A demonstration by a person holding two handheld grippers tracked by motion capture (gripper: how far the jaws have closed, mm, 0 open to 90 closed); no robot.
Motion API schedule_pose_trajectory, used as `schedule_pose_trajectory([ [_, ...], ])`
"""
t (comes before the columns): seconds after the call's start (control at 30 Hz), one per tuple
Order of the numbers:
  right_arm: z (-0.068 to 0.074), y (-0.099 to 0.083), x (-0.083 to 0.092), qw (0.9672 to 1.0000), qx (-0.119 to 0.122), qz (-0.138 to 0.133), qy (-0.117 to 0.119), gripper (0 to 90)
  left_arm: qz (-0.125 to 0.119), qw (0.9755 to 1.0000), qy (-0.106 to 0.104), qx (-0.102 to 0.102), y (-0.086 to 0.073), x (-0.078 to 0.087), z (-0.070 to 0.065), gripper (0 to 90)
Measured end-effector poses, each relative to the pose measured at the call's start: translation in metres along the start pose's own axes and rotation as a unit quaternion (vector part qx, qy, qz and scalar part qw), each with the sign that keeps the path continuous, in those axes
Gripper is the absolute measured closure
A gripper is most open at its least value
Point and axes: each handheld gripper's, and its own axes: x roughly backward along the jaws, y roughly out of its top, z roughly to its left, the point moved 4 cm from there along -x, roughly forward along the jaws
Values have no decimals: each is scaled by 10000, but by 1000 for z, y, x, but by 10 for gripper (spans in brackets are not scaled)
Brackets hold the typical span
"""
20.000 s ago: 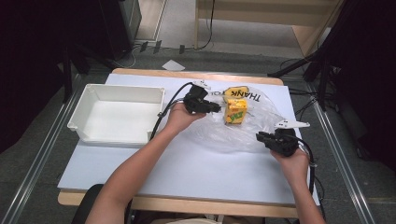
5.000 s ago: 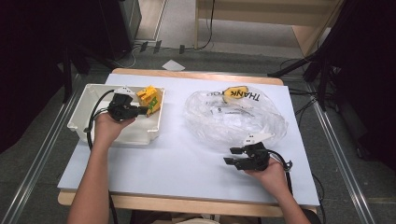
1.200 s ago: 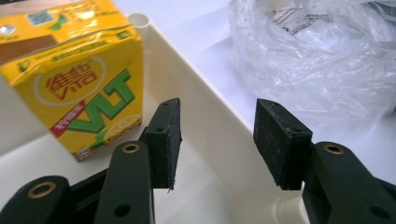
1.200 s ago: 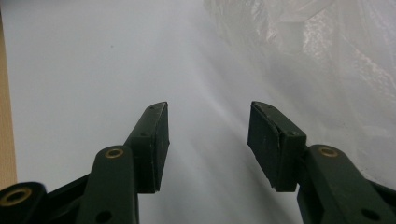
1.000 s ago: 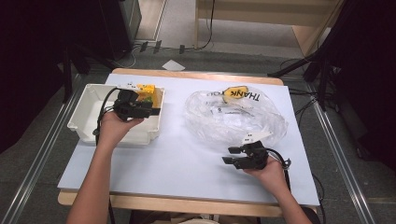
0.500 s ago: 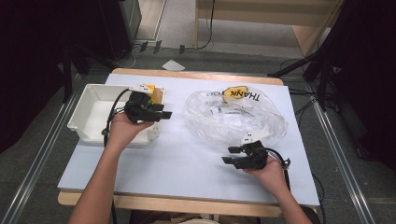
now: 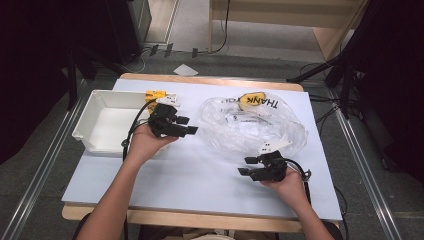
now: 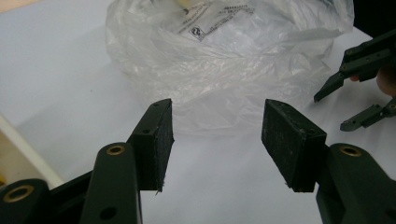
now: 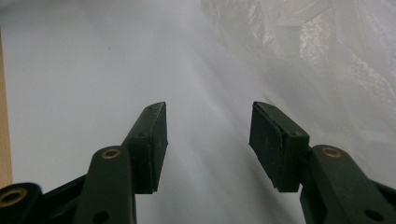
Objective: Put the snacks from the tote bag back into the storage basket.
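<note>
Landmark: the clear plastic bag [image 7: 250, 127], crumpled in the middle-right of the white table [image 7: 200, 175]. Everything below is relative to it.

My left gripper [image 7: 186, 126]: sat just left of the bag, between it and the white bin [image 7: 107, 122]. Jaws were apart with nothing in them. In the left gripper view [image 8: 217, 140] the bag [image 8: 224, 60] was straight ahead and nothing blocked the way.

My right gripper [image 7: 249, 166]: right at the bag's near edge, tips pointing left. Jaws were apart and empty too. In the right gripper view [image 9: 208, 140] they hung over bare table [image 9: 93, 70], with the bag [image 9: 327, 60] off to the upper right.

Around: my right gripper [image 8: 359, 88] poked into the left gripper view beside the bag, well clear of my left jaws.

Bin: left of the bag, mostly bare white inside. A yellow item [image 7: 156, 94] sat at its far right corner, the corner nearest the bag.

Bag contents: something with a printed white label [image 8: 205, 23], and a yellow patch with "THANK" lettering [image 7: 257, 101] at the far side.

Hard to tell: the crinkled plastic blurred whatever was inside. My left gripper covered part of the yellow item.
</note>
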Motion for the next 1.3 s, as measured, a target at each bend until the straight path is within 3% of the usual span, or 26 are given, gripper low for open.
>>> schedule_pose_trajectory([
  [0.17, 0, 0, 0, 10000, 4, -1, -6, 478, 143, 9998, -60, -87, -2, -11, -7, 443],
  [0.6, 0, -1, 2, 10000, -23, -20, -58, 477, 213, 9988, -293, -326, 0, -22, -31, 443],
  [0.77, -1, -2, 3, 9999, -28, -57, -97, 476, 106, 9982, -274, -529, -10, -28, -47, 444],
  [0.87, -1, -2, 5, 9999, -44, -56, -132, 477, 125, 9981, -363, -488, -16, -31, -51, 441],
  [1.3, 0, -4, 5, 9999, -48, -44, -160, 477, 170, 9979, -313, -549, -42, -48, -64, 435],
])
